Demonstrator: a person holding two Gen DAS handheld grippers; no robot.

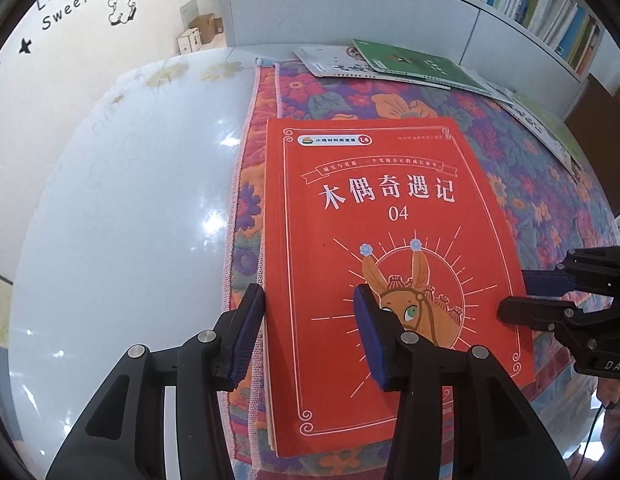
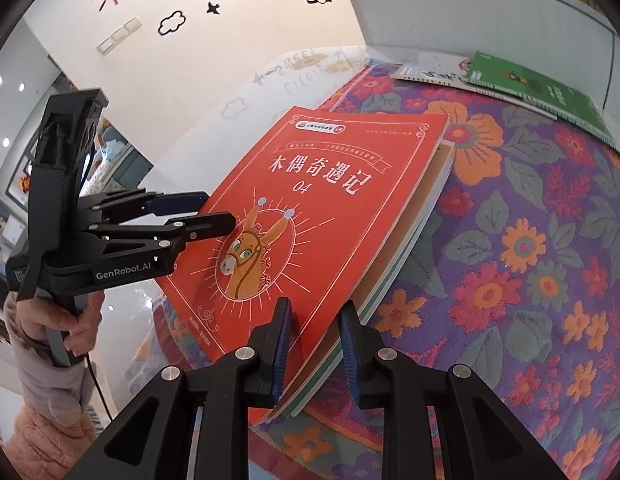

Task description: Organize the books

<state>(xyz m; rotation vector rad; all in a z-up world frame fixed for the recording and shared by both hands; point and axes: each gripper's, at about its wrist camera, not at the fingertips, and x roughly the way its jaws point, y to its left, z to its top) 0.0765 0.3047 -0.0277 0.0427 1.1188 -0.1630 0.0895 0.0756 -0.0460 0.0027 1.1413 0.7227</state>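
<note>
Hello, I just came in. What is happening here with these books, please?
A person is tidying books with a hand-held gripper in each hand. A small stack topped by a red book lies on a flowered cloth. The left gripper straddles the stack's left edge and the right gripper its right edge; neither clearly clamps it. More books, a green book among them, lie loose at the far end of the cloth, below a bookshelf.

Between my left jaws lies a red book, paper with a matt cover. Under it, a woven floral cloth. Left, a glossy white table.
</note>
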